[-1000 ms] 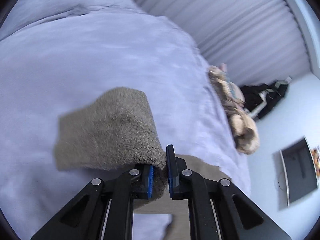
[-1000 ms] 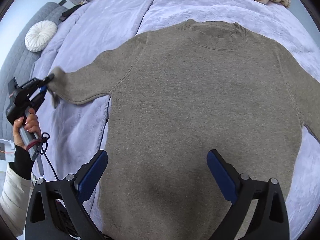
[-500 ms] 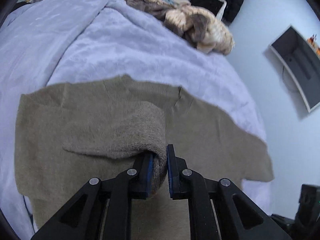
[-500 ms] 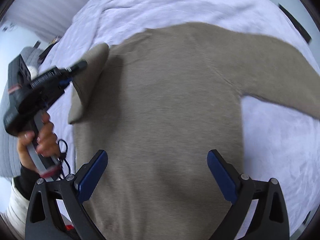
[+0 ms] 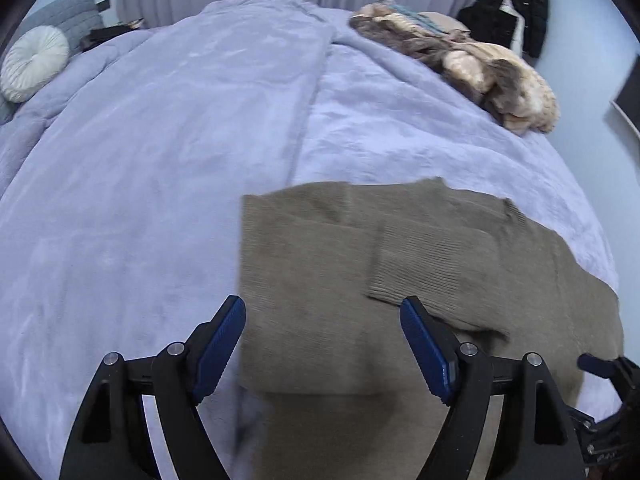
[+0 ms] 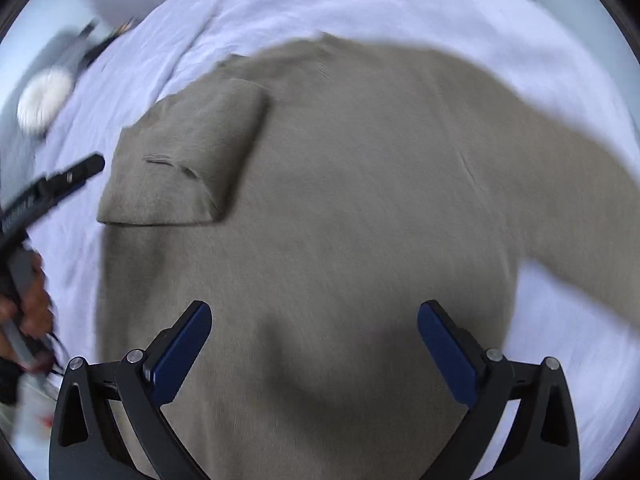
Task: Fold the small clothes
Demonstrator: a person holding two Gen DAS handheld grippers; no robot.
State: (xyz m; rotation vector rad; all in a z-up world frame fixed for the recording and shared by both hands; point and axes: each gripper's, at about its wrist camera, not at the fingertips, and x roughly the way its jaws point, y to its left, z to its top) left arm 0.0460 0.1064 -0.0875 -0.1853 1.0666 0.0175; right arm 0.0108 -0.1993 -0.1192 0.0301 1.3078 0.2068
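A taupe knit sweater lies flat on the lilac bedspread. One sleeve is folded in over the sweater's body and rests there loose; the right wrist view shows this same sleeve. The other sleeve stretches out to the right. My left gripper hovers over the sweater's left edge. Its jaws are opening and nothing is between the pads. The right wrist view shows it at the left, held by a hand. My right gripper stands open above the sweater's lower body, holding nothing.
A heap of beige and brown clothes lies at the bed's far right corner. A round white cushion sits far left by a grey headboard. A dark garment hangs by the wall behind. Bare bedspread spreads left of the sweater.
My left gripper carried the sleeve cuff in over the sweater's body, then let it go and opened. The right gripper shifted over the sweater and stayed open.
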